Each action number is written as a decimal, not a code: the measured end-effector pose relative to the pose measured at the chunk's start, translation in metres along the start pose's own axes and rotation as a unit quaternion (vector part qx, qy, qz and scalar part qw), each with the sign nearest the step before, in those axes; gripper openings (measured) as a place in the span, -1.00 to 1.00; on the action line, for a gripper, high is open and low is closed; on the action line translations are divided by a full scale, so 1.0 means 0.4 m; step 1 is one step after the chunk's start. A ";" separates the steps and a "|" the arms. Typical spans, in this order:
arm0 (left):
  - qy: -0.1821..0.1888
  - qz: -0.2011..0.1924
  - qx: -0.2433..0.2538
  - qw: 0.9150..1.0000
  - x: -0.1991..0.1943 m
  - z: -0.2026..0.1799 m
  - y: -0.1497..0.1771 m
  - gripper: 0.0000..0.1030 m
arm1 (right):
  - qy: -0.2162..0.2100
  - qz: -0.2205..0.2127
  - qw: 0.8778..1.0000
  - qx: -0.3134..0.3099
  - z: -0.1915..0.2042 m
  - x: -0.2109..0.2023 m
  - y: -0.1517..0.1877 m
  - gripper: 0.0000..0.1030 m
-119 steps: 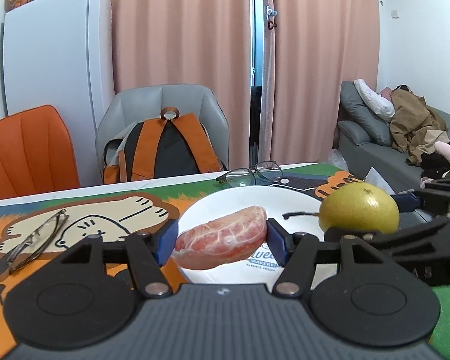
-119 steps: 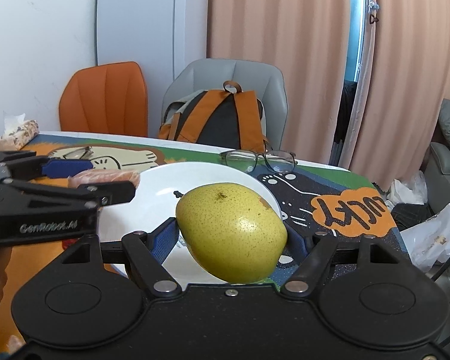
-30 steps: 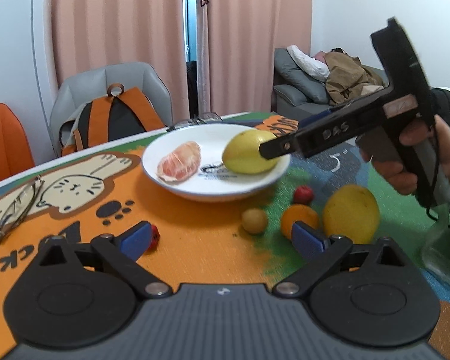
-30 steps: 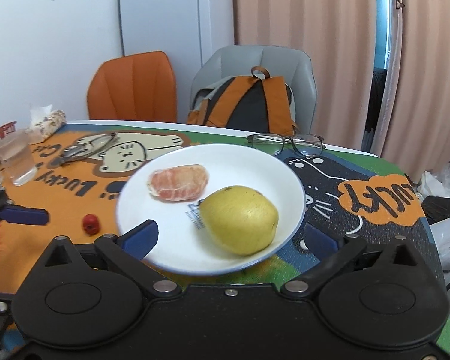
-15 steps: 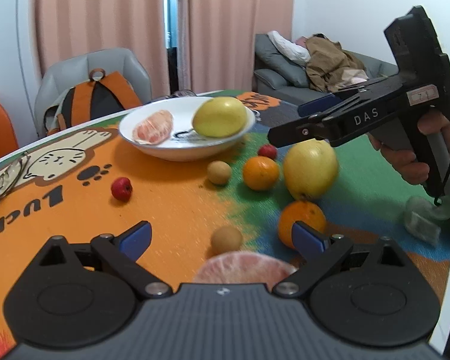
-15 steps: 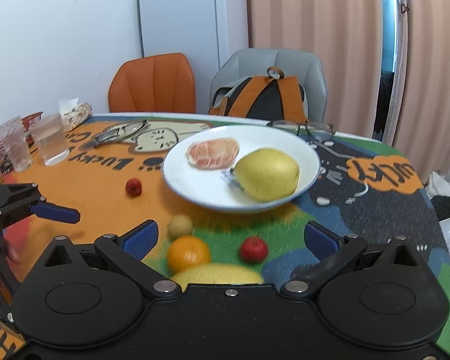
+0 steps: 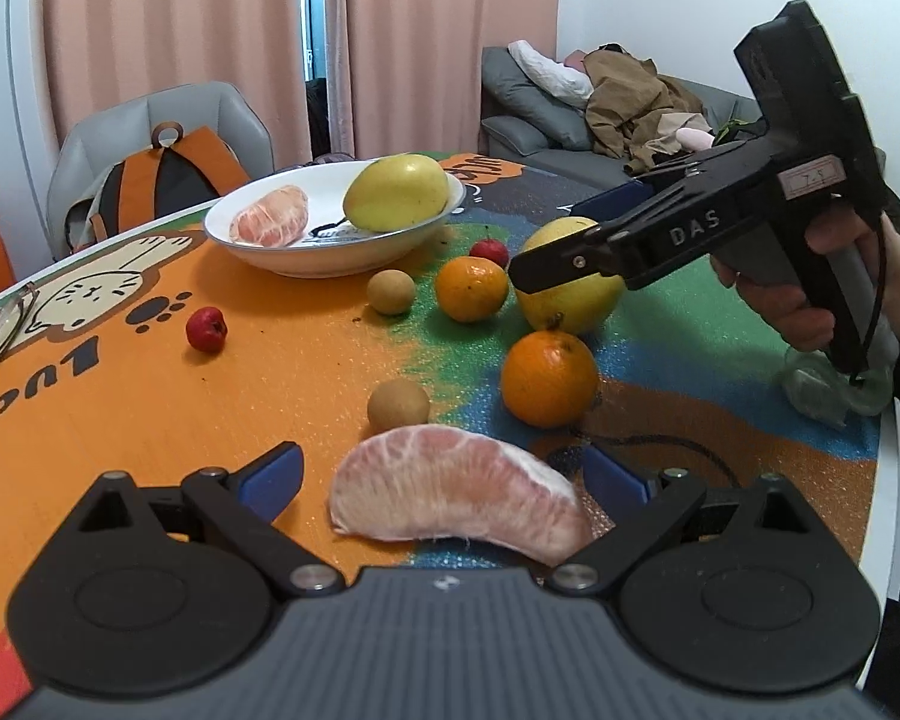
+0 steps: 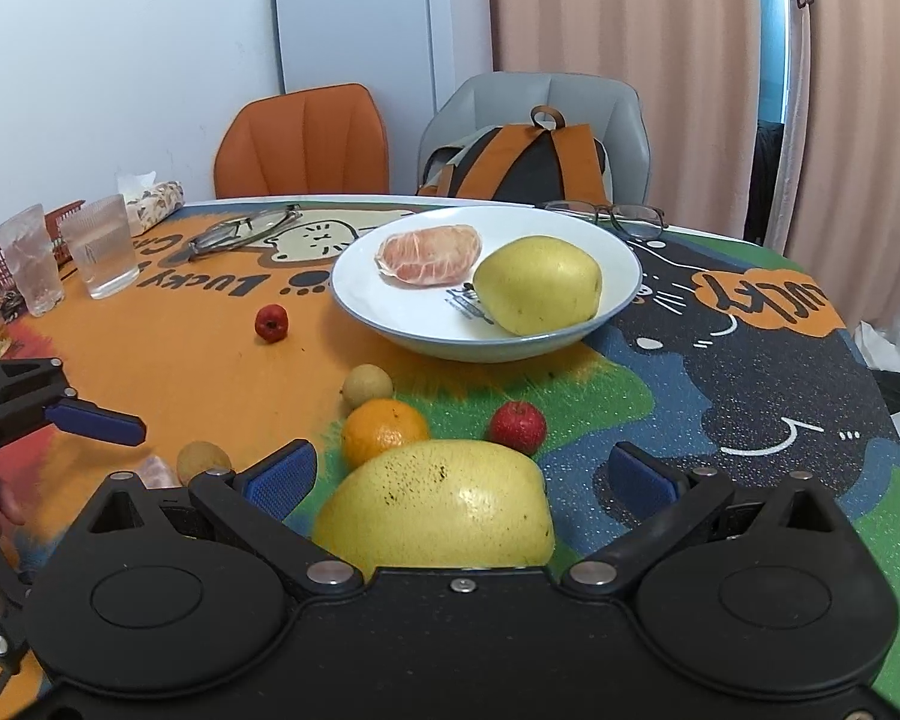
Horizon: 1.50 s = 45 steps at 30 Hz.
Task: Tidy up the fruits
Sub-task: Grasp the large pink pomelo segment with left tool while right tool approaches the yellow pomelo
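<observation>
A white plate (image 7: 282,261) (image 8: 621,276) holds a peeled pomelo piece (image 7: 270,217) (image 8: 429,254) and a yellow pear (image 7: 396,192) (image 8: 537,283). My left gripper (image 7: 444,477) is open, its blue pads on either side of a second pink pomelo segment (image 7: 456,495) lying on the mat. My right gripper (image 8: 459,474) is open around a large yellow fruit (image 8: 438,510) (image 7: 570,294). Loose on the mat are two oranges (image 7: 549,369) (image 7: 471,290), two longans (image 7: 399,405) (image 7: 392,292) and two small red fruits (image 7: 206,329) (image 7: 489,251).
Two glasses (image 8: 99,246) (image 8: 30,261) and a tissue pack (image 8: 153,198) stand at the table's left. Two pairs of spectacles (image 8: 243,228) (image 8: 621,217) lie near the plate. Chairs and a backpack (image 8: 525,162) stand behind the table. A crumpled plastic bag (image 7: 834,387) lies by the right edge.
Both grippers, which let go of the pomelo piece and pear on the plate, have drawn back and lowered. The left now straddles a pomelo segment, the right the large yellow fruit.
</observation>
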State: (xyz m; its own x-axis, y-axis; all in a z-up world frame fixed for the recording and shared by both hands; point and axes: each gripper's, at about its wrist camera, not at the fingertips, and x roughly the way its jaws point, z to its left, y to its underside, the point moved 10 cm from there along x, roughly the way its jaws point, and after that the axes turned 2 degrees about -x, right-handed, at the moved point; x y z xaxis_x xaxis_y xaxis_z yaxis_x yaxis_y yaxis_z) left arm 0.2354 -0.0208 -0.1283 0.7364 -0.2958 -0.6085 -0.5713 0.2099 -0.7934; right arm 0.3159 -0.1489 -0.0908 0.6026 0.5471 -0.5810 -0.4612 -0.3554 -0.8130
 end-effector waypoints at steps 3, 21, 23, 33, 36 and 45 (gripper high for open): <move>0.004 0.000 0.007 1.000 -0.003 -0.012 0.001 0.92 | 0.002 0.003 1.000 -0.001 0.002 0.001 0.004 1.00; 0.002 0.036 -0.003 0.999 0.023 -0.007 0.025 1.00 | 0.019 0.015 1.000 -0.015 0.017 0.007 0.026 1.00; 0.002 0.036 -0.004 0.999 0.023 -0.007 0.024 1.00 | 0.018 0.016 1.000 -0.015 0.018 0.007 0.029 1.00; -0.002 0.026 0.001 1.000 0.017 -0.010 0.019 0.76 | 0.026 0.016 0.999 -0.020 0.020 0.005 0.029 0.99; 0.000 0.024 -0.001 1.000 0.017 -0.010 0.018 0.74 | 0.028 0.017 0.999 -0.020 0.020 0.005 0.030 0.99; -0.004 0.020 0.008 1.000 0.011 -0.016 0.016 0.71 | 0.031 0.021 0.999 -0.017 0.016 0.012 0.034 0.99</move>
State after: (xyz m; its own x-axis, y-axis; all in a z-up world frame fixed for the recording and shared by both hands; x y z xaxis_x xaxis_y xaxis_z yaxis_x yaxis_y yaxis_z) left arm 0.2328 -0.0267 -0.1360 0.7167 -0.2789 -0.6392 -0.5943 0.2352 -0.7690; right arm 0.3084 -0.1465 -0.1045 0.6225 0.4837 -0.6153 -0.4648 -0.4040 -0.7879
